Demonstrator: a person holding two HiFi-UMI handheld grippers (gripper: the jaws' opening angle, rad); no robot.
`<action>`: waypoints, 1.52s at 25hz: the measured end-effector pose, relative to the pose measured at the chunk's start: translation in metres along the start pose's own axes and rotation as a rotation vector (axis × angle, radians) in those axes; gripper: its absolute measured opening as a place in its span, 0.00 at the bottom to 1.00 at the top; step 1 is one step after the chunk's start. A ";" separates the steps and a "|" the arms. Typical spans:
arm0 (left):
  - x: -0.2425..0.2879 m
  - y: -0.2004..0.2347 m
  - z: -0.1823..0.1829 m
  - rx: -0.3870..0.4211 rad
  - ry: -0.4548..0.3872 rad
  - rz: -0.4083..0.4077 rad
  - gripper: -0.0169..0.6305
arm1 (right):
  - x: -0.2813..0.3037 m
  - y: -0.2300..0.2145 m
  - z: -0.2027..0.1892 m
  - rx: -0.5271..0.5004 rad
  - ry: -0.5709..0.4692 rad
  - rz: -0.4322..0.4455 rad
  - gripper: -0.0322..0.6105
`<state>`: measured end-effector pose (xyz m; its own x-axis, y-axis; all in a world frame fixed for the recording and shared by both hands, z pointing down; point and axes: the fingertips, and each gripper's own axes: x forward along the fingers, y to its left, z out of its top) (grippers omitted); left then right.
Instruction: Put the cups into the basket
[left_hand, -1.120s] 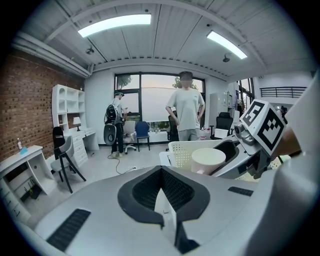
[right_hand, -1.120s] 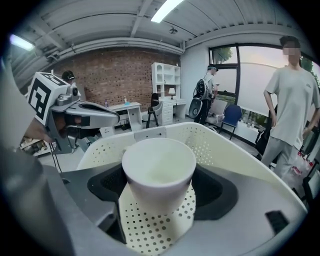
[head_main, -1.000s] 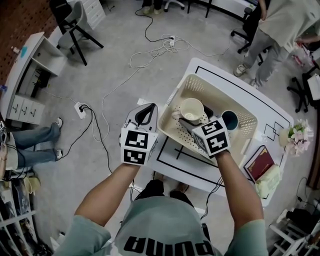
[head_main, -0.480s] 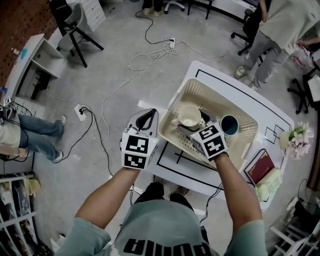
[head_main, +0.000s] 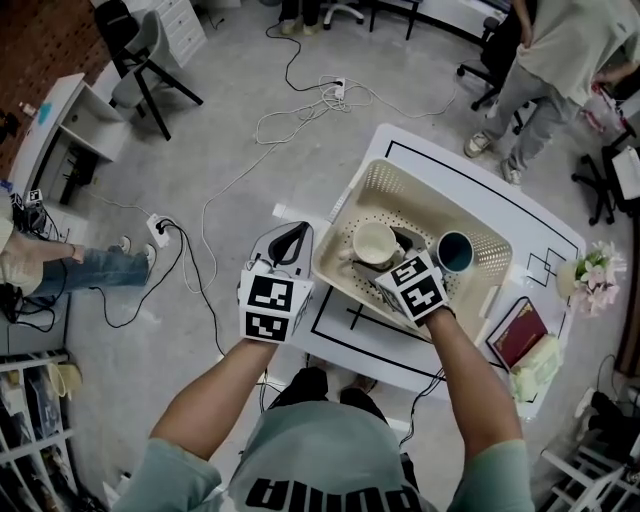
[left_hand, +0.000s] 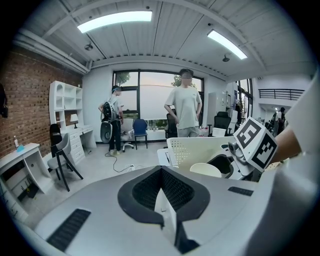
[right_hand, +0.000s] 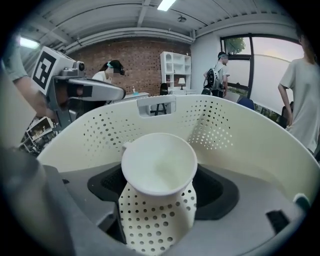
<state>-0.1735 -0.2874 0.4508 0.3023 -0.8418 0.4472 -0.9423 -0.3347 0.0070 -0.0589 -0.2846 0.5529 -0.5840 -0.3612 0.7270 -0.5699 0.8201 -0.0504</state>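
A cream perforated basket (head_main: 395, 185) stands on the white table (head_main: 350, 340). Inside it are a cream cup (head_main: 375, 243) and, to its right, a dark blue cup (head_main: 456, 252). My right gripper (head_main: 387, 268) reaches into the basket and is shut on the cream cup (right_hand: 159, 162); its jaws flank the cup's lower body, just above the perforated basket floor (right_hand: 155, 227). My left gripper (head_main: 290, 240) hangs off the table's left edge, beside the basket wall. In the left gripper view the left gripper (left_hand: 164, 202) is shut with nothing in it.
A red book (head_main: 517, 332) and a bunch of flowers (head_main: 590, 278) lie at the table's right end. Cables and a power strip (head_main: 160, 225) run over the floor on the left. People stand at the far right (head_main: 555, 60) and the left edge; a chair (head_main: 140, 55) stands beyond.
My right gripper has come down and back a little with the cream cup, which now sits lower in the basket. The left gripper has barely moved.
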 end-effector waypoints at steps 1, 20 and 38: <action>0.000 -0.001 0.000 0.000 -0.001 -0.001 0.04 | 0.000 0.001 -0.002 -0.006 0.006 -0.002 0.65; -0.010 -0.008 0.021 0.026 -0.038 -0.010 0.04 | -0.033 0.003 0.031 -0.015 -0.085 -0.046 0.65; -0.049 -0.047 0.040 0.023 -0.100 -0.050 0.04 | -0.145 0.022 0.066 0.104 -0.322 -0.231 0.23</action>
<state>-0.1387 -0.2475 0.3929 0.3626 -0.8615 0.3554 -0.9226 -0.3858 0.0060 -0.0251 -0.2431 0.4016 -0.5757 -0.6646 0.4764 -0.7531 0.6579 0.0076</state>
